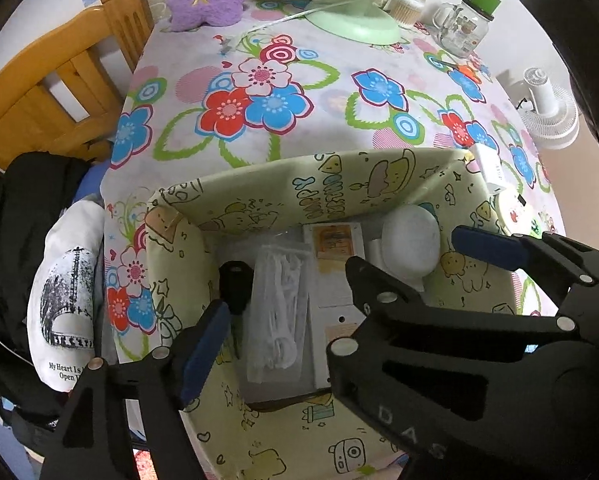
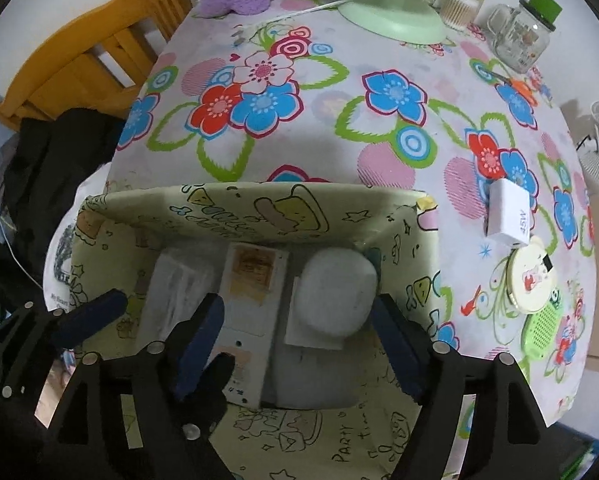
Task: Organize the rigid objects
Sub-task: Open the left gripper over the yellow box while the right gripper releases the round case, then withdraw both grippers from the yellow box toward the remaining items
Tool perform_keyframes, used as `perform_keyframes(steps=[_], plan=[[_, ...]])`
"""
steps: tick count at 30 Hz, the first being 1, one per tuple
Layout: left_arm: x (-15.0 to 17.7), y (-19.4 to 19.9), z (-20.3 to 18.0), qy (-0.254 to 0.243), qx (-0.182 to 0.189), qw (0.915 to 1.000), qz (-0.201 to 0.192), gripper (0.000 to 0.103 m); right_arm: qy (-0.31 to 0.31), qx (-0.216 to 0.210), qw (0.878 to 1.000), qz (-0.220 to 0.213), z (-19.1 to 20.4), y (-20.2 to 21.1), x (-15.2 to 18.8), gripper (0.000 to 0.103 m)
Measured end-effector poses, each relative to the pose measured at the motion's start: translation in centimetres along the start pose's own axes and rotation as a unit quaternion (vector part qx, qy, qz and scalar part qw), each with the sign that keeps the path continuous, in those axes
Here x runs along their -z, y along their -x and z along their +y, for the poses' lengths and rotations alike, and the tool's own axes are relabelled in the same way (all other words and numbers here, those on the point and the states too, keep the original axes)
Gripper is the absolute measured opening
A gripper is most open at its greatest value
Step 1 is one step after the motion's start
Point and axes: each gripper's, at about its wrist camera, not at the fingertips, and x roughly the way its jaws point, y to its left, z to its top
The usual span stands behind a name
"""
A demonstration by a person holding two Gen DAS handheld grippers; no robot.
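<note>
While both tools (image 1: 283, 312) (image 2: 299, 324) gape empty, the white box (image 2: 251, 300) lies lengthwise in the bin (image 2: 259, 208).

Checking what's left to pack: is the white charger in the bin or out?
Out. The charger lies on the tablecloth, right of the bin.

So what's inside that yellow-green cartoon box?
Inside the fabric box lie a clear bag of white plastic pieces, a flat white card with an orange label and a rounded white case. Whatever is beneath them is covered.
</note>
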Motion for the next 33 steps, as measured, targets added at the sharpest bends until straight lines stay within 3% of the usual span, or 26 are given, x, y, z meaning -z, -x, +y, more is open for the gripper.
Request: perform_keyframes(steps=[7,33], plan=[[0.3,1.3,-0.6,-0.003,-0.022,0.9996,-0.016,0.092,-0.002,-0.007,1.0,-0.01,-0.1,1.4,0.4,0.085],[1.2,4.5,-5.5,-0.058,-0.036,0.9963,-0.053,0.093,-0.034,0.031,0.997,-0.067,-3.7,7.0,3.7,0.088]])
